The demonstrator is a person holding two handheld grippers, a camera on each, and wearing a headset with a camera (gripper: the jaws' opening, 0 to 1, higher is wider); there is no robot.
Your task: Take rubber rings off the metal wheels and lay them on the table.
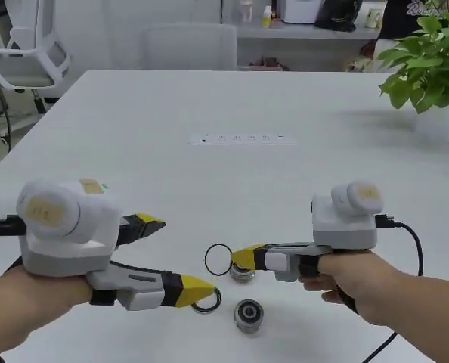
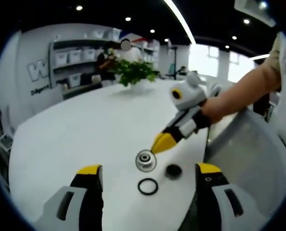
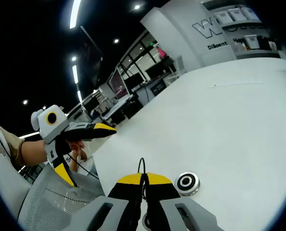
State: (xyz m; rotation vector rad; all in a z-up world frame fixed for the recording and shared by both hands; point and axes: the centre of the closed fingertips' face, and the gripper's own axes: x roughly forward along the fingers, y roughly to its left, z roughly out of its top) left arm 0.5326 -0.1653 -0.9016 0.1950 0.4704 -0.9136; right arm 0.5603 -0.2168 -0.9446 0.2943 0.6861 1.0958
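The right gripper (image 1: 237,258), held level, has its jaws pressed together on a ring (image 1: 206,259) just beside a wheel (image 1: 243,274). Left of that wheel the left gripper (image 1: 183,255) hovers with jaws spread, near a second ring (image 1: 217,305).

Metal wheel (image 1: 249,314) (image 1: 243,274): two. Rubber ring (image 1: 205,260) (image 1: 218,301): two. Potted plant (image 1: 428,64): one. Power strip (image 1: 243,138): one.

Black rubber ring (image 2: 139,186) lies flat beside two metal wheels (image 2: 146,160).
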